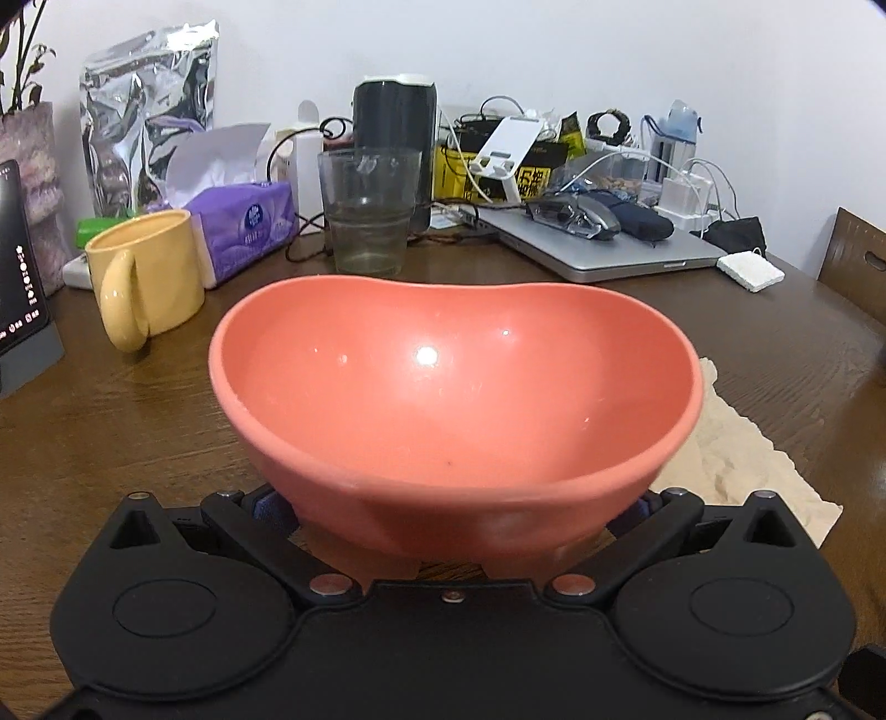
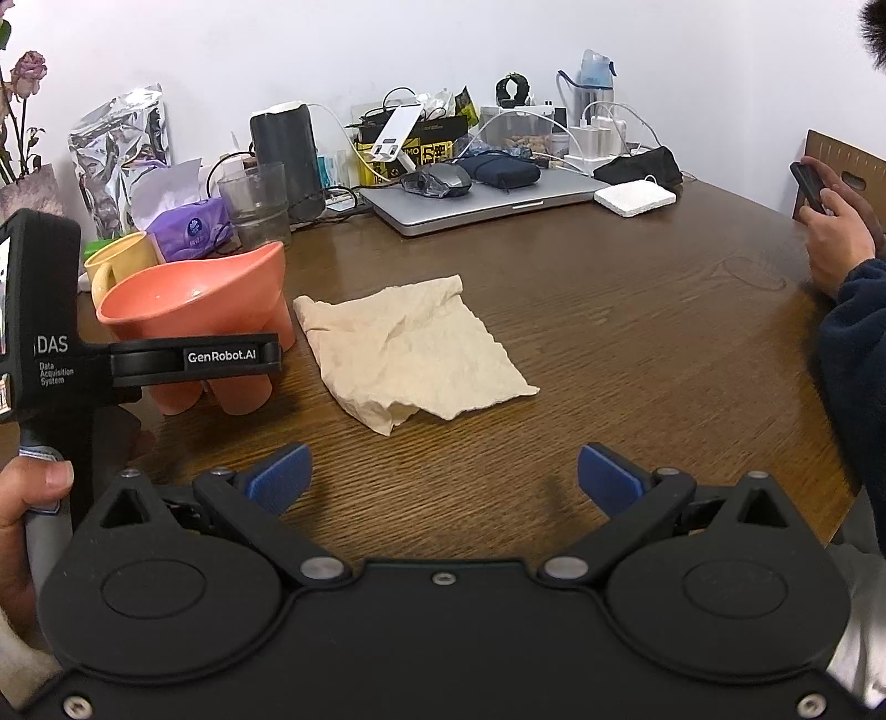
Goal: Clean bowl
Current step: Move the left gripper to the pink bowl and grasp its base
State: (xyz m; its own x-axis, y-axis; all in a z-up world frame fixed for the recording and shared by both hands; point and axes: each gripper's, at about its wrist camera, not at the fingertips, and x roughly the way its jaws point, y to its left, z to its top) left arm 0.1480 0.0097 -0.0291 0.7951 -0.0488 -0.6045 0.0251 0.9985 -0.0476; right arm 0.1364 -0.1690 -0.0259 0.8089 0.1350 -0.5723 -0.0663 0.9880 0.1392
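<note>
The left gripper (image 1: 451,520) clamps the bowl (image 1: 451,387), mug (image 1: 145,274) and glass (image 1: 368,213) crowding behind, while the right gripper (image 2: 443,479), jaws wide, faces the napkin (image 2: 410,354) on bare table (image 2: 637,332).

**Cluttered wooden table against a plain white wall**

A dark brown wooden table (image 2: 609,310) with visible grain fills the room's foreground. Behind its far edge rises a bare white wall (image 2: 387,50), evenly lit, without windows in view. Along that far edge sits clutter: a silver laptop (image 2: 476,202), a foil bag (image 1: 147,111), a purple tissue pack (image 1: 243,227), chargers and cables. A brown chair back (image 2: 847,160) stands at the table's right edge. Dried flowers (image 2: 27,72) lean at the far left corner.
</note>
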